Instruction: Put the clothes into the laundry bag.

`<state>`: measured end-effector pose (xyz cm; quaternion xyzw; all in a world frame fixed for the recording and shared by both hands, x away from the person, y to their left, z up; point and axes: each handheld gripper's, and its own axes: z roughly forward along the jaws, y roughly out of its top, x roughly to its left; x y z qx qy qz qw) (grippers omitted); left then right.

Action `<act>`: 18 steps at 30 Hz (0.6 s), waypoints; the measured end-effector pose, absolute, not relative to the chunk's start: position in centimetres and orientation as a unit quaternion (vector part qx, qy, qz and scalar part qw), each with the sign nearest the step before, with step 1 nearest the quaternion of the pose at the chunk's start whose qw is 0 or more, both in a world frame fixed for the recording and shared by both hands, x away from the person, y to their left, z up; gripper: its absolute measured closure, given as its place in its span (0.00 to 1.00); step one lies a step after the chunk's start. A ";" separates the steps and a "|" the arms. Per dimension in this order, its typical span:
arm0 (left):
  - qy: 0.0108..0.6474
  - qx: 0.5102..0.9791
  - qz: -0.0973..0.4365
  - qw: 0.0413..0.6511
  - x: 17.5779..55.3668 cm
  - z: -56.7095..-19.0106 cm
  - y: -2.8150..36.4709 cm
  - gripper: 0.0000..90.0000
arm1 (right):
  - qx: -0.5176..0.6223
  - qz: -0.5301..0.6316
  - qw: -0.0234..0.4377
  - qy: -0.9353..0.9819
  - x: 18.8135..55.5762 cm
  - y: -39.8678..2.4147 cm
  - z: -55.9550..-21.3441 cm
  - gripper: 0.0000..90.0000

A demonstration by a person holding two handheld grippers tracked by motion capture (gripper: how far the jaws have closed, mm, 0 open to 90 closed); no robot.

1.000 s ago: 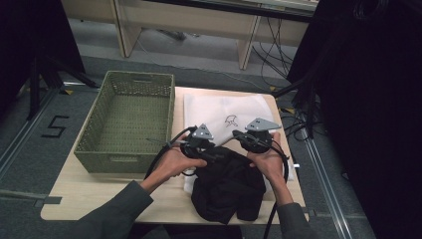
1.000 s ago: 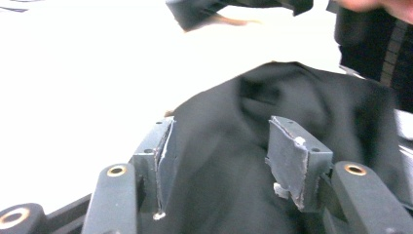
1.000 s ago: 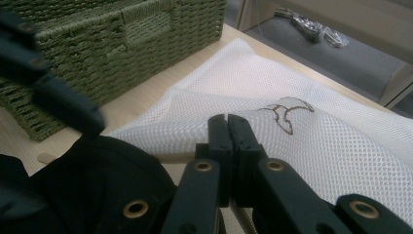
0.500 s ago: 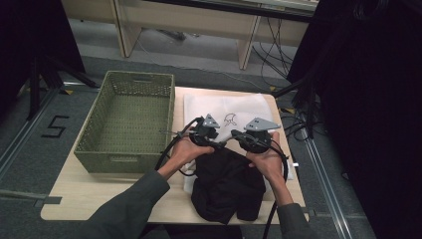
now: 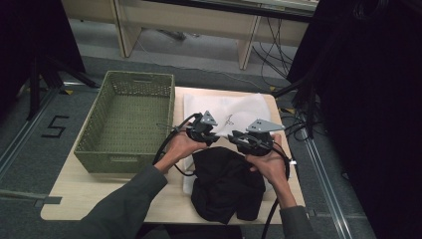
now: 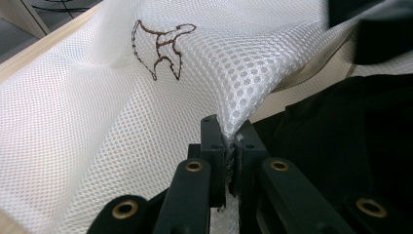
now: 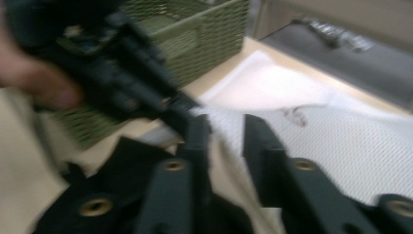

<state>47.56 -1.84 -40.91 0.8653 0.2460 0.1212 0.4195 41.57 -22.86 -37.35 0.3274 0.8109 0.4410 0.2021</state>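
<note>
The left gripper (image 6: pixel 228 134) is seen with its jaws just closed tight on an edge of the white mesh laundry bag (image 6: pixel 122 112), a fold of mesh raised between the pads. The right gripper (image 7: pixel 225 131), just beside it, has jaws that have just been opening; a gap is seen between them and nothing is pinched there. The black garment (image 5: pixel 226 181) lies on the table (image 5: pixel 74 199) directly on the person's side of both grippers, overlapping the bag's near edge. The right hand is judged nearer to it. The green woven basket (image 5: pixel 124 122) stands to the left.
</note>
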 end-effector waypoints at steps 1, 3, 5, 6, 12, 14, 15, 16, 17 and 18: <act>0.241 0.869 0.122 0.415 47.6 -40.8 -1.8 0.94 | 0.331 0.440 0.188 0.813 40.8 -22.9 -37.2 0.71; 0.235 0.873 0.123 0.410 47.6 -40.6 -1.6 0.94 | 0.323 0.436 0.185 0.820 39.4 -23.5 -37.0 0.64; 0.236 0.874 0.120 0.407 47.6 -40.5 -1.5 0.94 | 0.335 0.421 0.154 0.829 37.8 -24.0 -37.1 0.58; 0.235 0.875 0.120 0.405 47.5 -40.4 -1.4 0.94 | 0.338 0.417 0.152 0.830 37.2 -24.4 -37.3 0.55; 0.226 0.881 0.121 0.398 47.3 -40.1 -1.2 0.94 | 0.365 0.394 0.133 0.833 34.6 -25.7 -39.0 0.46; 0.228 0.880 0.120 0.399 47.4 -40.0 -1.0 0.94 | 0.360 0.392 0.122 0.838 33.9 -25.7 -39.7 0.43; 0.228 0.881 0.120 0.398 47.4 -39.9 -1.0 0.94 | 0.359 0.387 0.112 0.842 33.6 -25.6 -40.0 0.43; 0.227 0.881 0.120 0.398 47.3 -39.9 -1.0 0.94 | 0.353 0.387 0.105 0.845 33.3 -25.3 -40.4 0.41; 0.227 0.880 0.121 0.398 47.3 -39.9 -1.1 0.94 | 0.355 0.382 0.094 0.848 33.0 -25.0 -40.8 0.40; 0.231 0.879 0.119 0.400 47.2 -39.9 -1.1 0.94 | 0.348 0.379 0.088 0.853 32.8 -24.7 -41.2 0.39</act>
